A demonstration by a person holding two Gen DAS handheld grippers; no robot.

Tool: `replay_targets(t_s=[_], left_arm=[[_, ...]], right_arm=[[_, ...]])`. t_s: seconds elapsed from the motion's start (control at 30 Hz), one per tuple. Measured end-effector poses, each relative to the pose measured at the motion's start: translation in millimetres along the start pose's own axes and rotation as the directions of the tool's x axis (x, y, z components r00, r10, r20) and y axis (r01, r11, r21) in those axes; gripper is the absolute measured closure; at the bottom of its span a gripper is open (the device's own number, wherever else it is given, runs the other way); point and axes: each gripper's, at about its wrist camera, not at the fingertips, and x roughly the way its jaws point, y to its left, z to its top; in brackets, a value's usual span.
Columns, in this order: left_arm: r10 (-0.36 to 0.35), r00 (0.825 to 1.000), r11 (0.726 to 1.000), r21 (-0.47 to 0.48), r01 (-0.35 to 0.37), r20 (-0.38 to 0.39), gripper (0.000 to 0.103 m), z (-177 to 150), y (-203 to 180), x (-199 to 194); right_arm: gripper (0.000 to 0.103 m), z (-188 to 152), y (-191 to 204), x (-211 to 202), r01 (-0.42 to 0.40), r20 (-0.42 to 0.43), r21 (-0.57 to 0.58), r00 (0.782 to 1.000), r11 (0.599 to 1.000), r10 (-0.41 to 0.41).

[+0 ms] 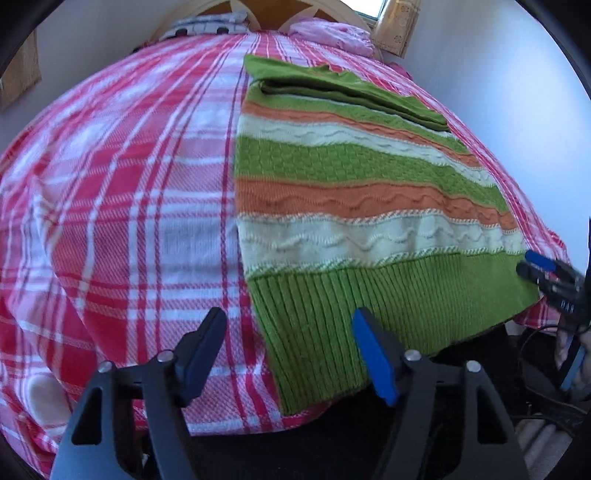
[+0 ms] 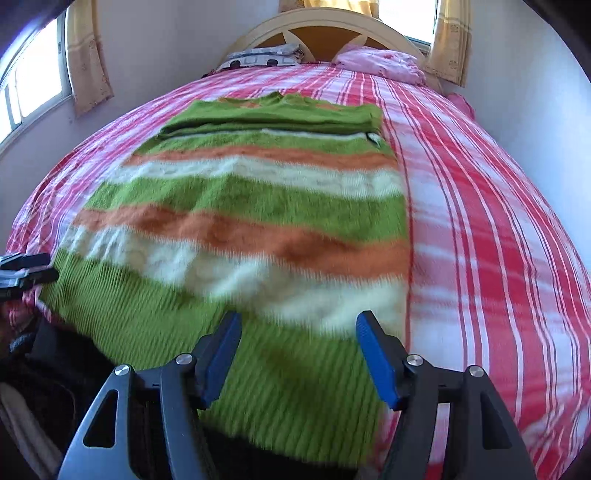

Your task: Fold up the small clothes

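Striped sweater (image 1: 351, 206) flat on the plaid bed (image 1: 122, 206), green hem hanging over the near edge. Lots of bare bedspread beside it. Left gripper (image 1: 291, 350) wide open over the hem corner, holding nothing. Right gripper (image 2: 297, 350) wide open above the hem, holding nothing.

The sweater (image 1: 354, 206) lies flat on the bed (image 1: 122, 206), its hem at the near edge and its sleeves folded across the far end. Two pillows (image 2: 376, 61) lie behind it by the headboard (image 2: 325, 22).
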Motion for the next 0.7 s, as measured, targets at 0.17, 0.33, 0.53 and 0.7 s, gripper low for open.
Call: replay_targets(t_s=[0.17, 0.33, 0.53, 0.7], left_arm=[[-0.038, 0.999, 0.999, -0.008, 0.038, -0.019, 0.049, -4, -2, 2], [-0.043, 0.999, 0.999, 0.014, 0.043, -0.019, 0.059, -7, -8, 2], [-0.022, 1.0, 0.999, 0.035, 0.022, 0.006, 0.075, -6, -7, 0], [-0.018, 1.0, 0.998, 0.054, 0.017, 0.017, 0.075, -8, -11, -2]], right_arm=[[0.038, -17, -9, -11, 0.003, 0.002, 0.022, 1.0, 1.0, -0.003], [0.037, -25, -27, -12, -0.025, -0.009, 0.099, 1.0, 0.995, 0.026], [0.037, -34, -35, -21, -0.071, -0.009, 0.141, 0.997, 0.988, 0.073], [0.037, -39, -37, -24, -0.101, -0.013, 0.156, 0.994, 0.983, 0.104]])
